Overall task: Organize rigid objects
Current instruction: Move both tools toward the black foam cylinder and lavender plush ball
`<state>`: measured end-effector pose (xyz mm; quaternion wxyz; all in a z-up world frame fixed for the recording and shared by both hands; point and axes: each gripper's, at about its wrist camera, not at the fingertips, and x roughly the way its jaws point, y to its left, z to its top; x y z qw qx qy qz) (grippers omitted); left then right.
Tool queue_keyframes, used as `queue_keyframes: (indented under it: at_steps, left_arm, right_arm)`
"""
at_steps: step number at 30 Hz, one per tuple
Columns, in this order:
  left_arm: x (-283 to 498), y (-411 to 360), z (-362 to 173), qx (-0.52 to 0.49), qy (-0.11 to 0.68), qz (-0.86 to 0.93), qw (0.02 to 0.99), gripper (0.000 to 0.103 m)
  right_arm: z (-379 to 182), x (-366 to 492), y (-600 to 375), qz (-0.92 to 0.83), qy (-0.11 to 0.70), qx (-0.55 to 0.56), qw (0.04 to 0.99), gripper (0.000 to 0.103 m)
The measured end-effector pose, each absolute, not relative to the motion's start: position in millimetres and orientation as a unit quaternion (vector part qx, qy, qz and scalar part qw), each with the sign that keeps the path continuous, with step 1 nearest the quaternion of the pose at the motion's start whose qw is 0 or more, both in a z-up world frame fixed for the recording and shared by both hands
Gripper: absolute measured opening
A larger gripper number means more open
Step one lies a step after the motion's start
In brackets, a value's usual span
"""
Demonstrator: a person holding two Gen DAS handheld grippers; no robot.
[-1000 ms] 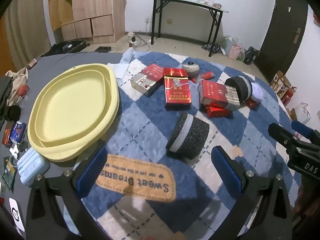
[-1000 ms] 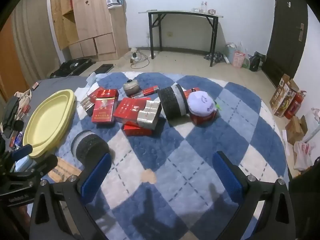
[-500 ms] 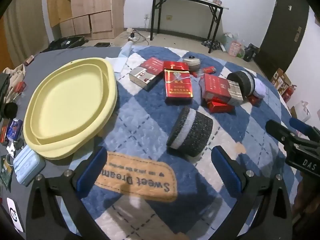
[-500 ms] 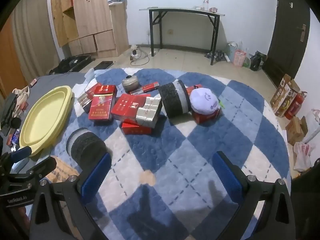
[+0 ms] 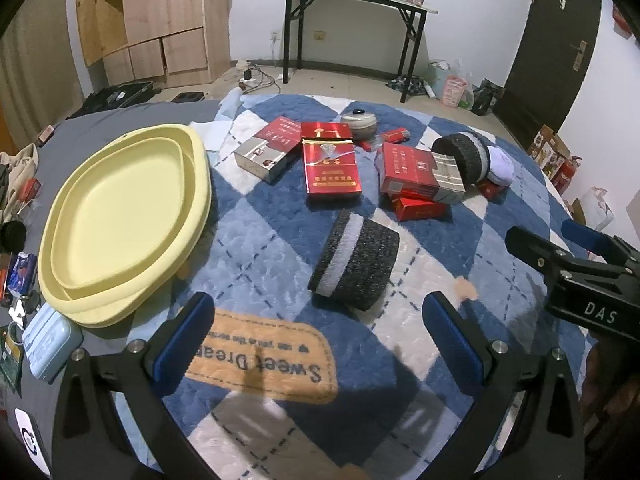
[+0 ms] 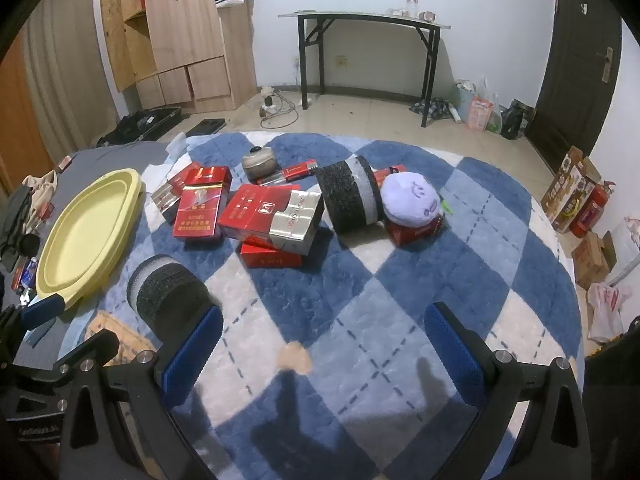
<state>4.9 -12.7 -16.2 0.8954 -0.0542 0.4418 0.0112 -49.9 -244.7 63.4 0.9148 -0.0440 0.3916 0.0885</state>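
With both the left tool (image 5: 318, 332) and right tool (image 6: 316, 348) spread wide and empty, straddle the near black-and-grey foam cylinder (image 5: 354, 266) squarely across its curved sides, then carry it to the empty pale yellow oval tray (image 5: 120, 216).

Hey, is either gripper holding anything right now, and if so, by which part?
Nothing is held. The left gripper and the right gripper are both open and empty; the nearest black foam roll lies on the rug ahead of the left one, untouched.

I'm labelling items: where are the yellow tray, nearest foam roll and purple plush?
yellow tray (image 5: 120, 216), left wrist view, bare inner floor.
nearest foam roll (image 5: 360, 268), left wrist view, dark side.
purple plush (image 6: 412, 204), right wrist view, top.
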Motion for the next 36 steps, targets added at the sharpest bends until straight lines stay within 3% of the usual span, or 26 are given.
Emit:
queue_keyframes:
  at_steps: [36]
  left_arm:
    - [2.9,-14.6,-15.6,-0.053,0.444,0.009,0.894,0.103]
  right_arm:
    - [59.3,-46.4,-246.7,0.089,0.399,-0.046,0.912,0.103]
